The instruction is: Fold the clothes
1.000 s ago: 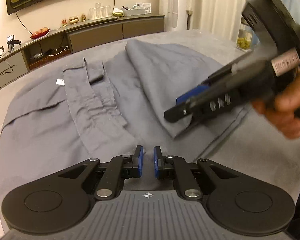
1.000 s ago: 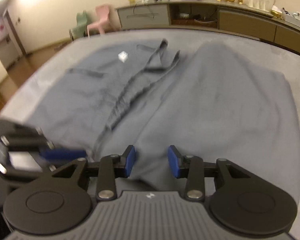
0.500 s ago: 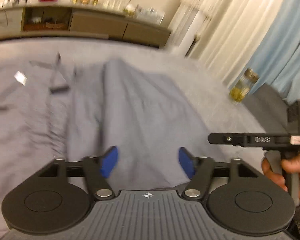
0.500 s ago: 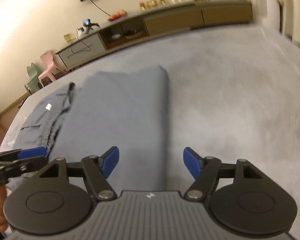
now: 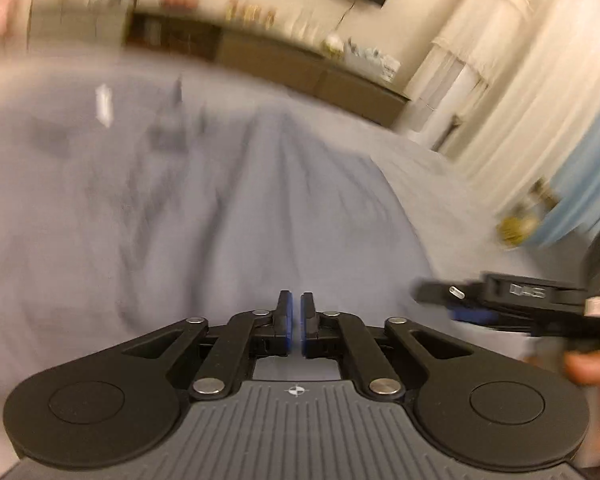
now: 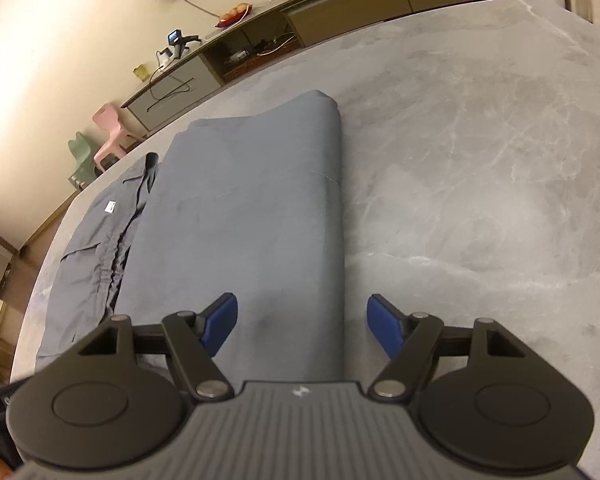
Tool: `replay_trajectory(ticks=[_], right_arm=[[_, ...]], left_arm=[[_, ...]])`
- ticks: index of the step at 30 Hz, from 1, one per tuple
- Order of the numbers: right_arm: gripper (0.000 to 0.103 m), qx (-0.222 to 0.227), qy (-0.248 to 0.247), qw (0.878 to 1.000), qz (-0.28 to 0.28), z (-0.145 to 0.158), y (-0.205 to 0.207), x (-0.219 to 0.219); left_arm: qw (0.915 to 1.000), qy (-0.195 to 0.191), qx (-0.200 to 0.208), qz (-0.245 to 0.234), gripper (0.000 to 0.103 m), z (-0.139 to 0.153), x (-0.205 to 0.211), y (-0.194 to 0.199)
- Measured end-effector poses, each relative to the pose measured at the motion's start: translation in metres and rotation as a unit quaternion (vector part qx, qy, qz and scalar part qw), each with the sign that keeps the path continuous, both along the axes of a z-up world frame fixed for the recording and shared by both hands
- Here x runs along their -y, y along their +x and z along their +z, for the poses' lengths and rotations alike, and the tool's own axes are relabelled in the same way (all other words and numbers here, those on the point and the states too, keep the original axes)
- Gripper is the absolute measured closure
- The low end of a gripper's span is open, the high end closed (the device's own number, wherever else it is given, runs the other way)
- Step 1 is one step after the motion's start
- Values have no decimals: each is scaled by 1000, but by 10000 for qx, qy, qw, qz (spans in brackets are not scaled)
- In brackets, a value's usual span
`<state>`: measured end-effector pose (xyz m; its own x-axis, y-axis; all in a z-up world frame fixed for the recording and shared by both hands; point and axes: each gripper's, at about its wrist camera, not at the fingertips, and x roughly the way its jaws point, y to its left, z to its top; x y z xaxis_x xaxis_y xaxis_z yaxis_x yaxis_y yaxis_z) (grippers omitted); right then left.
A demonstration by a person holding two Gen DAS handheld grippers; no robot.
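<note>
Grey shirt (image 6: 256,216) ahead of right hand-held gripper (image 6: 302,322)

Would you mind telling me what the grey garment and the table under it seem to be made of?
Grey garment: probably a thin woven cotton-type fabric, matte, judging by soft creases and a stitched seam. Table: looks like grey stone or a marble-look slab with pale veins and a dull sheen; which one is unclear.

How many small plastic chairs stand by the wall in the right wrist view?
2. The pink chair stands on the floor past the table's far left edge; the green chair stands just left of it, nearer the camera. More may be hidden behind the table.
</note>
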<state>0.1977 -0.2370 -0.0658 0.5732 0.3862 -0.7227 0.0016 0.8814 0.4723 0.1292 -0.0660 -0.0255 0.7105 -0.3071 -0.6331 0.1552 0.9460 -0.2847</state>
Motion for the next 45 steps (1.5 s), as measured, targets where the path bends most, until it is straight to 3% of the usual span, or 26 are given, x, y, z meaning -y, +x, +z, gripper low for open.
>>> replay_trajectory(ticks=[1, 2, 3, 5, 7, 8, 11, 14, 15, 16, 17, 18, 19, 21, 22, 27, 29, 32, 33, 35, 36, 37, 39, 42, 43, 45], right_arm=[[30, -1, 10, 10000, -6, 0, -2, 0], [30, 2, 20, 10000, -2, 0, -4, 1], [30, 7, 30, 10000, 4, 1, -6, 1], [30, 40, -18, 10000, 32, 1, -8, 0], [30, 54, -58, 10000, 60, 0, -9, 0], [31, 56, -45, 10000, 57, 0, -9, 1], [33, 89, 100, 9999, 22, 3, -12, 6], [39, 80, 124, 9999, 17, 3, -12, 6], [43, 56, 91, 9999, 55, 2, -11, 4], [59, 33, 55, 9999, 100, 0, -10, 2], [66, 53, -36, 9999, 127, 0, -11, -1], [68, 84, -141, 9998, 150, 2, -11, -4], [78, 155, -222, 9995, 162, 5, -13, -6], [90, 367, -359, 9985, 180, 13, -19, -9], [92, 481, -414, 9978, 194, 19, -22, -11], [95, 1141, -730, 9899, 408, 46, -44, -31], [95, 1492, -923, 9825, 623, 56, -56, -46], [95, 1863, -1160, 9714, 909, 61, -70, -64], [95, 1955, -1185, 9684, 998, 62, -73, -68], [95, 2069, -1149, 9648, 1146, 65, -76, -72], [95, 2082, -1140, 9642, 1181, 67, -76, -73], [95, 2054, -1088, 9652, 1196, 67, -75, -72], [95, 2033, -896, 9675, 1210, 71, -72, -70], [69, 2243, -297, 9663, 1226, 88, -78, -64], [53, 2372, 10, 9630, 1280, 98, -84, -62], [47, 2597, 477, 9525, 1517, 113, -95, -61]], left_arm=[[9999, 144, -49, 29, 47, 0, 4, 7], [9995, 288, -97, 57, 33, -1, 8, 15], [9989, 432, -146, 86, 28, -1, 12, 22], [9975, 647, -265, 104, 45, -4, 21, 35], [9975, 574, -411, -21, 81, -8, 28, 37], [9984, 420, -369, -59, 88, -6, 28, 32], [9960, -721, -516, 133, 96, -2, 5, 15], [9883, -1147, -877, 485, 96, -22, -14, 11], [9899, -1035, -837, 486, 94, -19, -14, 11], [9913, -924, -798, 486, 91, -17, -14, 11], [9926, -812, -758, 487, 89, -14, -14, 11], [9938, -700, -718, 488, 78, -12, -14, 11], [9948, -588, -679, 488, 63, -9, -14, 11], [9967, -369, -553, 466, 46, -1, -12, 12], [9980, -268, -401, 411, 37, 10, -8, 15], [9995, 169, 251, 6, 19, 63, 18, 34], [9979, 192, 75, -610, 18, 69, 40, 58], [9873, 652, -335, -1412, 18, 61, 80, 89], [9819, 844, -483, -1625, 21, 54, 91, 95], [9707, 1372, -673, -1855, 58, 39, 106, 99], [9665, 1588, -640, -1911, 85, 34, 106, 99], [9648, 1676, -544, -1952, 92, 32, 102, 95], [9640, 1741, -349, -1979, 94, 33, 87, 90], [9831, 1013, -31, -1527, 95, 68, 29, 86], [9882, 797, 113, -1306, 95, 81, 1, 84], [9951, 456, 315, -821, 95, 100, -61, 81]])
